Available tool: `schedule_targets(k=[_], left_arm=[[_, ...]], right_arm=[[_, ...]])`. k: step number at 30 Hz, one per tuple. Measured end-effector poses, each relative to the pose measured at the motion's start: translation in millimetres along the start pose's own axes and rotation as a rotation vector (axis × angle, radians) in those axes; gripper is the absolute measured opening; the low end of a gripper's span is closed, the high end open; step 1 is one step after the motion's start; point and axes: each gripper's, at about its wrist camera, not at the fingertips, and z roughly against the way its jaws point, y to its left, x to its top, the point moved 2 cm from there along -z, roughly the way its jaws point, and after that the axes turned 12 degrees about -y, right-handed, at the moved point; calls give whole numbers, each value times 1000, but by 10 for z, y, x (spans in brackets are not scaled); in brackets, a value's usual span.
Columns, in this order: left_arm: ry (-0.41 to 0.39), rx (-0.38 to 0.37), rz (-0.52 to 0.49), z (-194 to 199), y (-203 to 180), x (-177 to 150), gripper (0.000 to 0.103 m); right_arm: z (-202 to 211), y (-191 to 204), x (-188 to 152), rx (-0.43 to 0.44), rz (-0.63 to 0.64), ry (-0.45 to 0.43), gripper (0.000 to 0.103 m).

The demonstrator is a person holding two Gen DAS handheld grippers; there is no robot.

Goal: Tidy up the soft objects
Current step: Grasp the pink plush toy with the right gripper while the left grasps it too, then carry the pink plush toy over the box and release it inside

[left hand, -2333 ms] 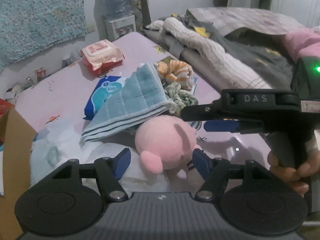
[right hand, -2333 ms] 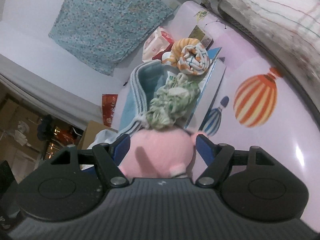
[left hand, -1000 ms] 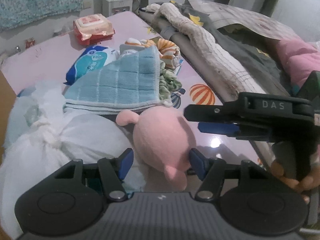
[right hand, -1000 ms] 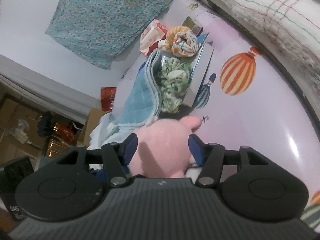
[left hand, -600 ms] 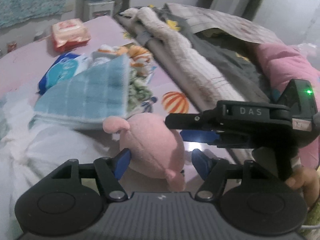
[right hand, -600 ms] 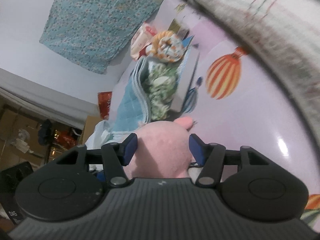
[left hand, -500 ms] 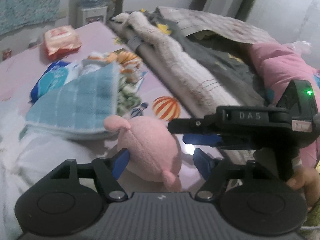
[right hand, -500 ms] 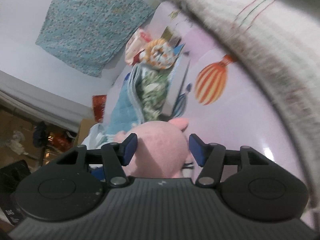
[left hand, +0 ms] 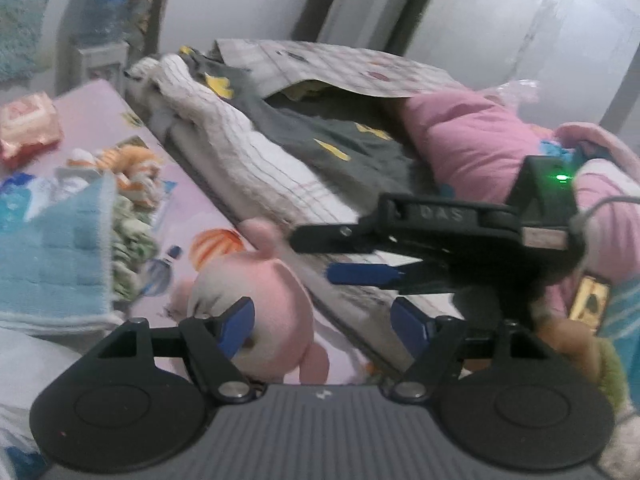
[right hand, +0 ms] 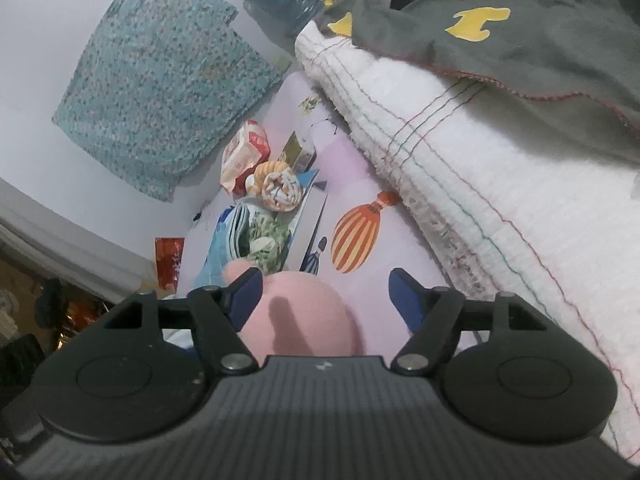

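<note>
Bed point(left hand: 360, 148), largest item, runs along the far long edge of the pink table point(right hand: 384, 240): white stitched blanket point(right hand: 500, 200) hangs over that edge, grey cloth with yellow patches point(right hand: 520, 20) on top, pink pillow point(left hand: 460, 140) further along.

Table surface: glossy pink with a striped balloon print point(right hand: 356, 240) near the bed-side edge.

Folded blue towel point(left hand: 52, 252) lies toward the table's middle, its far side touching a green patterned cloth point(right hand: 268, 244). Orange-and-white rolled cloth point(right hand: 280, 184) just beyond, toward the far end. Red-and-white wipes pack point(right hand: 244, 156) near the far end by the wall.

Pink plush toy point(left hand: 260, 304): rests on the table near the bed-side edge, between towel and blanket, close to the balloon print.

Left gripper point(left hand: 320, 320): jaws have just been opening and stand spread. Left blue pad overlaps the plush in the left wrist view; right pad is clear of it. Plush sits between them, released.

Right gripper point(right hand: 324, 296): jaws have also just been opening and stand apart. Plush lies between them, right pad well clear; whether the left pad touches it, I cannot tell. Seen from the left wrist, it reaches in from the bed side above the plush.

Frames blurred.
</note>
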Motion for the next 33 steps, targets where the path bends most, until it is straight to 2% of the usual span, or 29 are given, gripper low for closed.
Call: schedule_targets(k=[2,4,8,12,15,19,25,28,33], left_arm=[[14,-19,14,-3,5,-17,81],[15,4,12,-3,21,-35,81],[26,70,-4,-10,70,-47,81],[100,186,-76,-141,92,-110,80],[147,220,-91,-216,116,-184,80],[185,256,-101,-290,150,-233,80],[221,249,-53,-394,198,-230,80],[234,249,-32,-459,205,-223,77],[227,250,-35,-399,140,-198,76]], right_arm=[[-11,-39,5,16,-33,6,73],[-32,-42,-7,19,-41,6,80],[-86,-55,-16,5,-26,5,80],[-212,-35,-46,-31,31,27,80],[-342,12,-93,-31,81,60,80],[-470,89,-147,14,102,113,80],[-485,68,-206,51,42,162,80],[-490,1,-236,87,-24,185,72],[-405,36,-253,96,-27,163,70]])
